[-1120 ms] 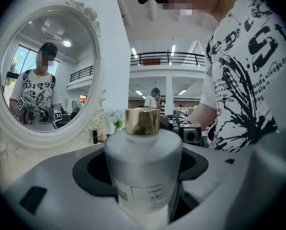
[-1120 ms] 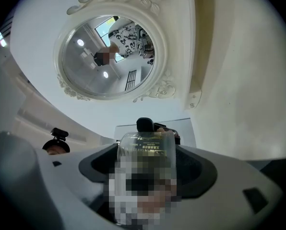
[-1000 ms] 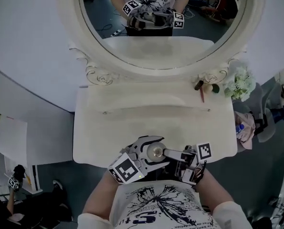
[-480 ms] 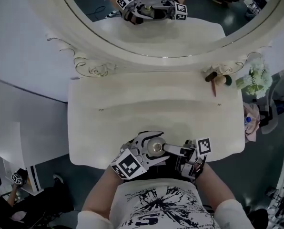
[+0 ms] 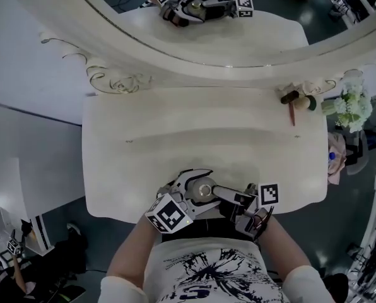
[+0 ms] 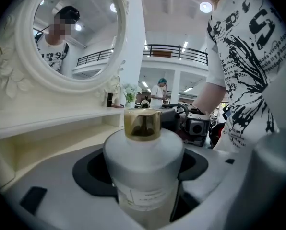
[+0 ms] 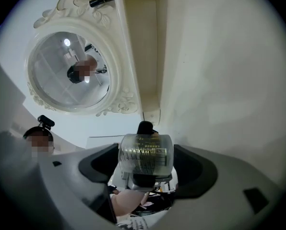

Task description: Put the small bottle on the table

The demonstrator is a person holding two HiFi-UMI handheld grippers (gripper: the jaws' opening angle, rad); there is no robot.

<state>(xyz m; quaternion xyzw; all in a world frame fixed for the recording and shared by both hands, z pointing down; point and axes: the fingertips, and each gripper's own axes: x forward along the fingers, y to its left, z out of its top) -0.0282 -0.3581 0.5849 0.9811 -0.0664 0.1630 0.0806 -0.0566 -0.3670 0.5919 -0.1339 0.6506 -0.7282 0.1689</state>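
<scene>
A frosted white bottle (image 5: 205, 190) with a gold cap (image 6: 142, 124) stands upright between the jaws of my left gripper (image 5: 195, 187), which is shut on its body (image 6: 143, 171). My right gripper (image 5: 224, 195) sits just to its right, fingers pointing at it. That gripper is shut on a small clear bottle (image 7: 145, 157) with printed lines and a dark cap. Both grippers hover at the front edge of the white dressing table (image 5: 175, 144), close to my body. The small bottle is hidden in the head view.
A large oval mirror (image 5: 207, 36) in a carved white frame stands at the back of the table. At the back right lie a brush and small cosmetics (image 5: 295, 103), with white flowers (image 5: 355, 106) beyond the corner. A raised shelf (image 5: 207, 103) runs under the mirror.
Both grippers keep their hold and stay together at the table's front edge. The head view has shifted, so the mirror and table sit higher and wider in the picture.
</scene>
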